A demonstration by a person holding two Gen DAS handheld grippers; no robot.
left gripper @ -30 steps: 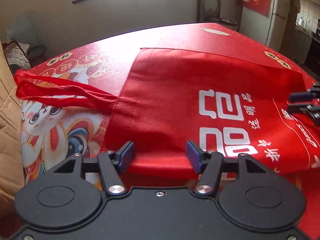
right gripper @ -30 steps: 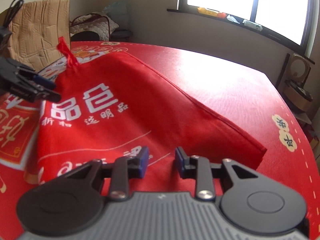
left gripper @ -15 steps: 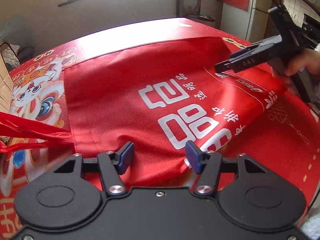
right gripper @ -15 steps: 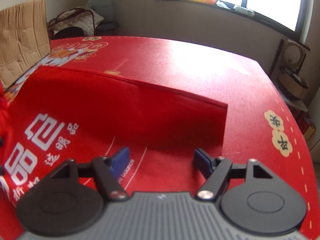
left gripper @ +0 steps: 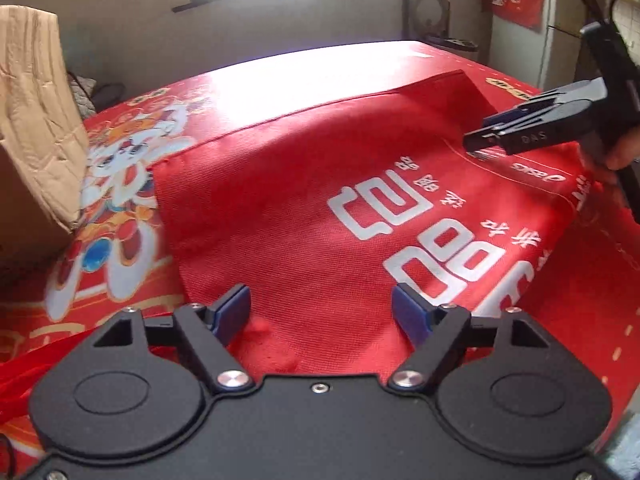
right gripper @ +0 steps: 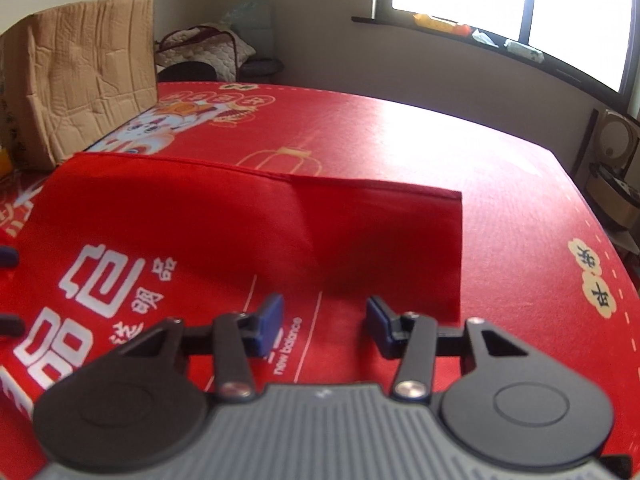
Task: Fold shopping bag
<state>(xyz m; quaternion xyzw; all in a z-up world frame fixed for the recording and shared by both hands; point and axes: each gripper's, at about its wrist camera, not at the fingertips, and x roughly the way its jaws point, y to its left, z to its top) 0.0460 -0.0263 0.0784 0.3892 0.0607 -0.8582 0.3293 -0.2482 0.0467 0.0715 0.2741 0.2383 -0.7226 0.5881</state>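
A red non-woven shopping bag with white characters lies flat on the red printed tablecloth. My left gripper hovers at the bag's near edge, jaws opening wide, with fabric under them but not pinched. The red handles trail off at lower left. In the right wrist view the bag shows a raised far edge and a square corner. My right gripper sits low over the printed lines near that corner, jaws closing, pads not pressing on fabric. It also shows from the side as the right gripper, with a hand behind it.
A creased cardboard sheet stands at the table's left side, seen too as cardboard. A window with clutter on its sill lies beyond the far edge. Bare tablecloth stretches right of the bag.
The left gripper's jaws have spread wider and it has slid along the bag's edge, leaving the handles at lower left. The right jaws widened, then narrowed part-way. The bag now lies flatter.
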